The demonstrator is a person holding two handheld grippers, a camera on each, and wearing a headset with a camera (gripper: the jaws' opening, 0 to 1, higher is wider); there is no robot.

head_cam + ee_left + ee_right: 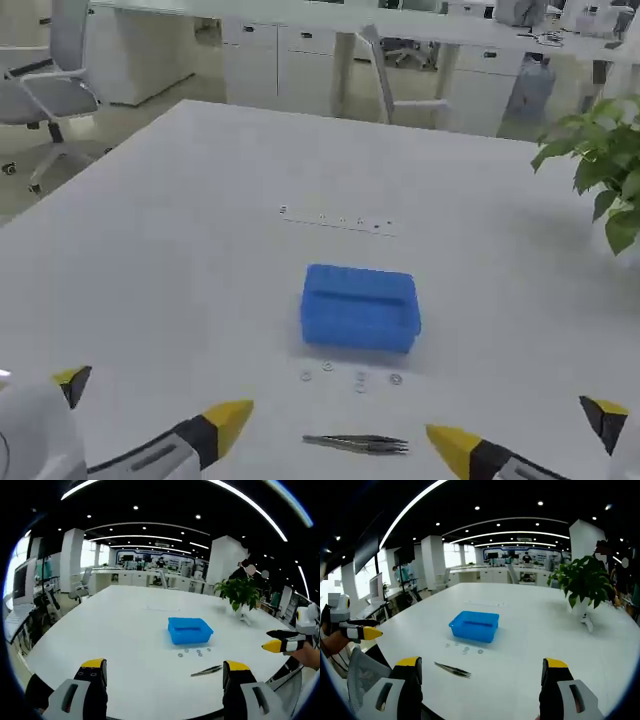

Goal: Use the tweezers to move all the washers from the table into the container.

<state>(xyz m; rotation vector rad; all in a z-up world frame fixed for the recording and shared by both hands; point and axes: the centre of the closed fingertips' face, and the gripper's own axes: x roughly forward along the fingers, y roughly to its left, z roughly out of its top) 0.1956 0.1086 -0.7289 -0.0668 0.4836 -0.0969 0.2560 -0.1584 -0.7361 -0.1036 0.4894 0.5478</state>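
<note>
A blue container [359, 307] [189, 630] [474, 625] sits mid-table. Several small washers [350, 376] [193, 653] [464, 648] lie in a row just in front of it. Metal tweezers [357, 443] [206, 670] [453, 669] lie flat on the table nearer me than the washers. My left gripper [155, 400] [162, 672] hovers open at the near left, holding nothing. At the near right my right gripper [525, 425] [480, 672] is open too, with nothing between its yellow-tipped jaws. The tweezers lie between the two grippers, touched by neither.
A faint line of small marks [335, 220] runs across the white table [180, 230] behind the container. A potted plant [605, 165] [582, 587] stands at the right edge. Office chairs [55, 85] and desks stand beyond the table.
</note>
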